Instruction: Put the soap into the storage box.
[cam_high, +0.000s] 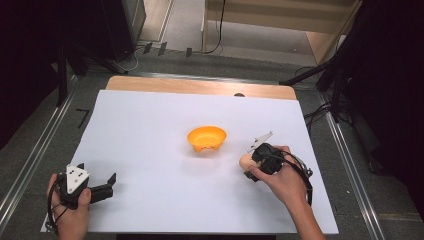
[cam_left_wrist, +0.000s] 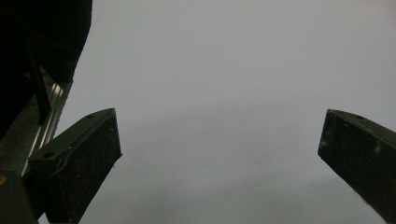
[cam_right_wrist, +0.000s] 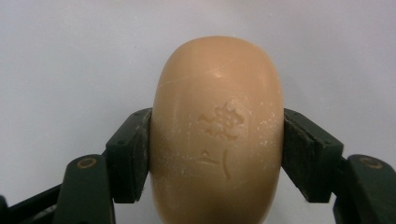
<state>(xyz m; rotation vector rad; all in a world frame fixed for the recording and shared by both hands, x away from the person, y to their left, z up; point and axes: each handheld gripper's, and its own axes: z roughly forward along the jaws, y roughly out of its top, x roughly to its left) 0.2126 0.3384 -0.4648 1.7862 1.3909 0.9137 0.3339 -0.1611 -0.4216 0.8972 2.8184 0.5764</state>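
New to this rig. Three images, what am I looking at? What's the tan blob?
No robot arm here: a person holds a hand-held two-finger gripper in each hand at a table covered by a white sheet. The high view looks down from above the person's side. The other two pictures come from cameras riding on each gripper, looking along its black fingers.

On the sheet stands an orange bowl. The left gripper sits near the sheet's front left corner, fingers spread wide with nothing between them, as the left gripper view confirms.

The tan blob is a bar of soap with a stamped mark. The right gripper clamps it from both sides, to the right of the bowl.
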